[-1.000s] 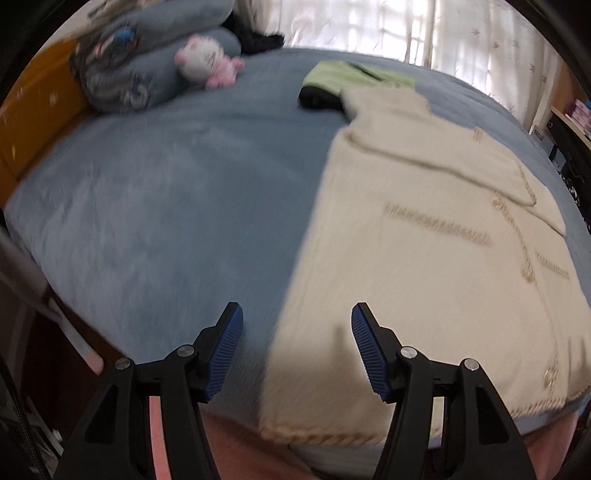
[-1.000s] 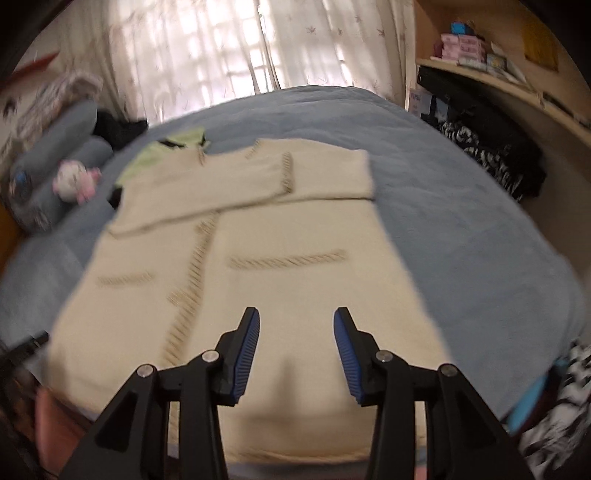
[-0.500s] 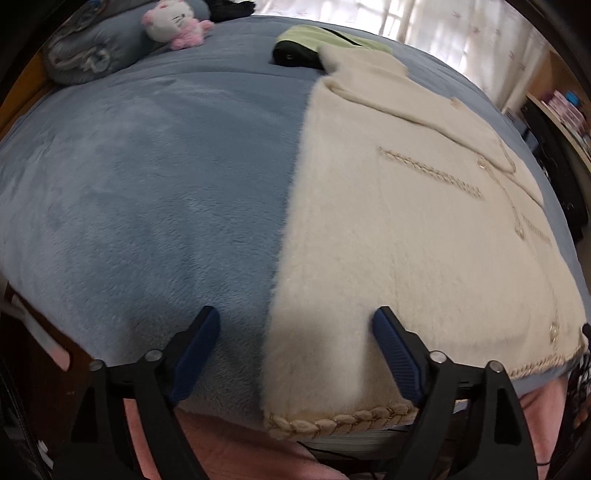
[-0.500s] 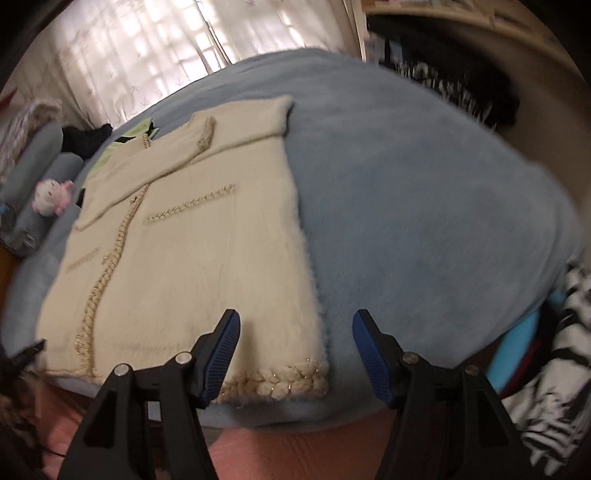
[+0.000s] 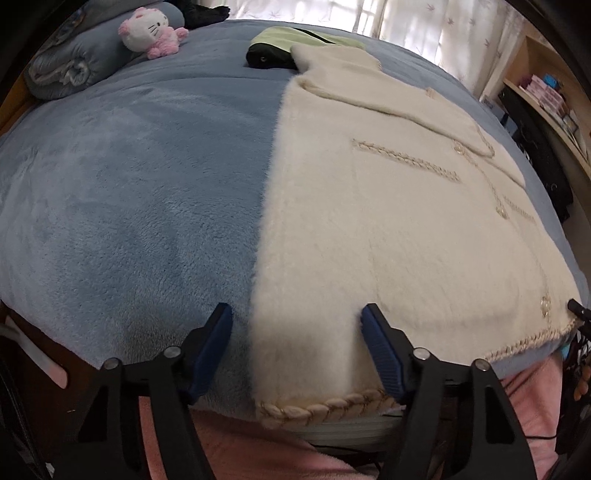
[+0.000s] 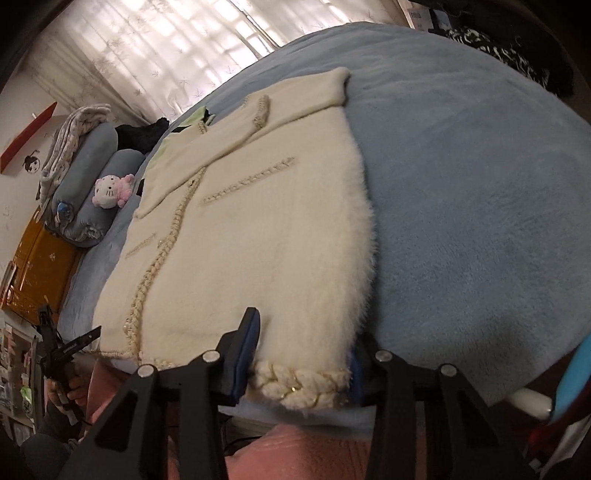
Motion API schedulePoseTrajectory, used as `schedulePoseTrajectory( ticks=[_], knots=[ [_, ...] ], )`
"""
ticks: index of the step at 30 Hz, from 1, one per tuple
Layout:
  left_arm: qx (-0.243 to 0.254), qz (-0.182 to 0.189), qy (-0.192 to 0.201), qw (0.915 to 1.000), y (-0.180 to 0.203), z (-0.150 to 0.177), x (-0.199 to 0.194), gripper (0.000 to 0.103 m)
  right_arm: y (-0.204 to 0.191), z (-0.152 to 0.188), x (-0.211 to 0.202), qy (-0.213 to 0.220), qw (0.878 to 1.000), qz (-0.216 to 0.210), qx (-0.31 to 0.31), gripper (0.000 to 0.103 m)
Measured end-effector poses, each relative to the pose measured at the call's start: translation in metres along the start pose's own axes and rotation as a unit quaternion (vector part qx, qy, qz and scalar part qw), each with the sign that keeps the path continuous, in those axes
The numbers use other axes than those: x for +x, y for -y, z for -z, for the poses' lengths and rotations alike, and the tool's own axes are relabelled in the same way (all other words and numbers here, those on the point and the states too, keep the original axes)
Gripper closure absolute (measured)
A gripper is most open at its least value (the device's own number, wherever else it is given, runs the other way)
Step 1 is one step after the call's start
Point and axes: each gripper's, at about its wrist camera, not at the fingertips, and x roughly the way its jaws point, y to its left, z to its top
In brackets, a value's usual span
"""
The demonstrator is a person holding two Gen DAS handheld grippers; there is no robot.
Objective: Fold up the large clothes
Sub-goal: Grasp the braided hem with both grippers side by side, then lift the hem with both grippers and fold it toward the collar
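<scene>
1. A blue blanket [image 5: 129, 192] is covering the whole bed, running from the near edge to the curtained window at the far end.
2. A cream fuzzy cardigan [image 5: 369, 229] is lying flat, front up, on the blanket. Its long axis is running near to far: the braided hem [image 5: 317, 404] is sitting at the near edge of the bed and the collar end is pointing toward the far window. A sleeve is lying folded across the chest at the far end. In the left wrist view the garment is filling the right half of the bed; in the right wrist view it is filling the left half.
3. Grey rolled bedding [image 5: 74, 62] is resting at the far left, with a pink and white plush toy [image 5: 153, 31] sitting against it.
4. A green and black garment [image 5: 288, 46] is lying just beyond the cardigan's far end, touching it.
5. The left gripper [image 5: 297, 339] is standing wide apart over the cardigan's near left hem corner, one finger pressing on the blanket, the other on the cream pile; nothing is pinched.
6. The right gripper [image 6: 303, 350] is also standing apart, straddling the near right hem corner, fingers either side of the braid without clamping it.
</scene>
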Motion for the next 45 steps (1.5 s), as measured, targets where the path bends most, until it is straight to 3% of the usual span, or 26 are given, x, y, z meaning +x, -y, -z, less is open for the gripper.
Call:
schedulePoseTrajectory(
  ticks=[7, 12, 16, 19, 23, 28, 31, 33, 34, 37, 40, 45],
  knots=[
    [0.019, -0.008, -0.009, 0.9997, 0.011, 0.001, -0.004, 0.043, 0.007, -0.004, 0.010, 0.003, 1.000, -0.004, 0.013, 0.062],
    [0.005, 0.013, -0.019, 0.9997, 0.009, -0.002, 0.000, 0.053, 0.009, -0.003, 0.010, 0.009, 1.000, -0.002, 0.014, 0.063],
    [0.003, 0.040, -0.026, 0.9988, 0.011, 0.000, -0.005, 0.080, 0.007, -0.002, 0.008, 0.015, 1.000, 0.007, 0.009, 0.066],
    [-0.004, 0.060, -0.031, 0.9977, 0.008, 0.000, -0.007, 0.080, 0.007, -0.002, 0.006, 0.016, 1.000, 0.006, 0.011, 0.066],
    [-0.039, 0.114, -0.048, 0.9915, -0.009, 0.000, -0.001, 0.079, 0.008, -0.002, 0.007, 0.016, 1.000, 0.003, 0.013, 0.066],
    [-0.073, 0.133, -0.060, 0.9867, -0.015, 0.001, 0.012, 0.069, 0.006, -0.003, 0.006, 0.015, 1.000, 0.005, 0.007, 0.068],
    [-0.071, 0.123, -0.062, 0.9879, -0.007, -0.001, 0.014, 0.067, 0.000, -0.003, 0.006, 0.017, 1.000, 0.008, 0.001, 0.072],
    [-0.066, 0.109, -0.061, 0.9900, -0.001, -0.007, 0.015, 0.086, -0.009, -0.005, 0.003, 0.022, 1.000, 0.009, -0.006, 0.074],
    [-0.069, 0.109, -0.060, 0.9898, 0.003, -0.010, 0.013, 0.093, -0.014, -0.005, 0.001, 0.027, 1.000, 0.008, -0.010, 0.075],
    [-0.097, 0.106, -0.047, 0.9886, 0.006, -0.015, 0.000, 0.094, -0.032, -0.009, -0.013, 0.049, 0.998, -0.009, -0.029, 0.077],
    [-0.141, 0.141, -0.007, 0.9800, 0.003, -0.019, -0.024, 0.095, -0.045, -0.015, -0.033, 0.077, 0.996, -0.027, -0.040, 0.078],
    [-0.155, 0.173, 0.041, 0.9718, 0.007, -0.025, -0.067, 0.095, -0.055, -0.016, -0.062, 0.105, 0.993, -0.049, -0.034, 0.079]
  ],
)
